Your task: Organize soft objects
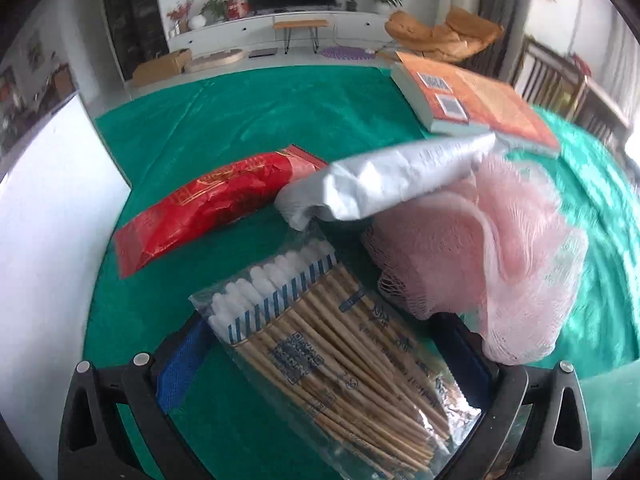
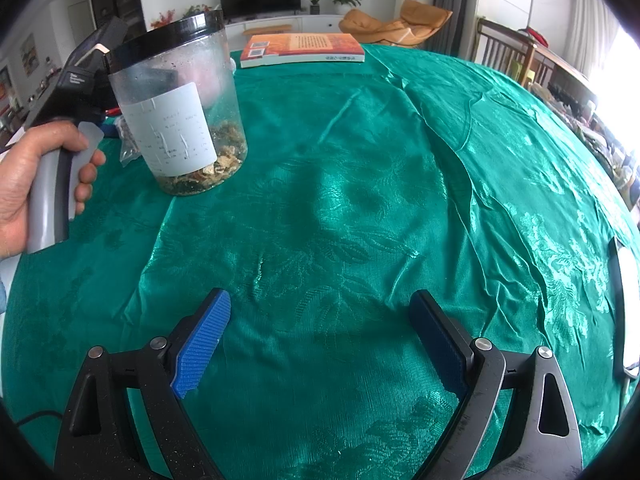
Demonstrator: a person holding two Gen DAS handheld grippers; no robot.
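Note:
In the left wrist view a clear bag of cotton swabs (image 1: 320, 360) lies between my left gripper's (image 1: 324, 352) spread blue pads (image 1: 180, 364), not pinched. Beyond it lie a pink mesh sponge (image 1: 480, 252), a silver pouch (image 1: 384, 180) resting partly on the sponge, and a red foil packet (image 1: 208, 204). My right gripper (image 2: 320, 344) is open and empty above bare green cloth (image 2: 340, 208). The hand holding the left gripper shows at the left of the right wrist view (image 2: 44, 176).
An orange book (image 1: 472, 96) lies at the table's far side, also seen in the right wrist view (image 2: 304, 49). A clear jar with a black rim (image 2: 180, 108) holding dried bits stands at the left. A white object (image 2: 626, 304) sits at the right edge.

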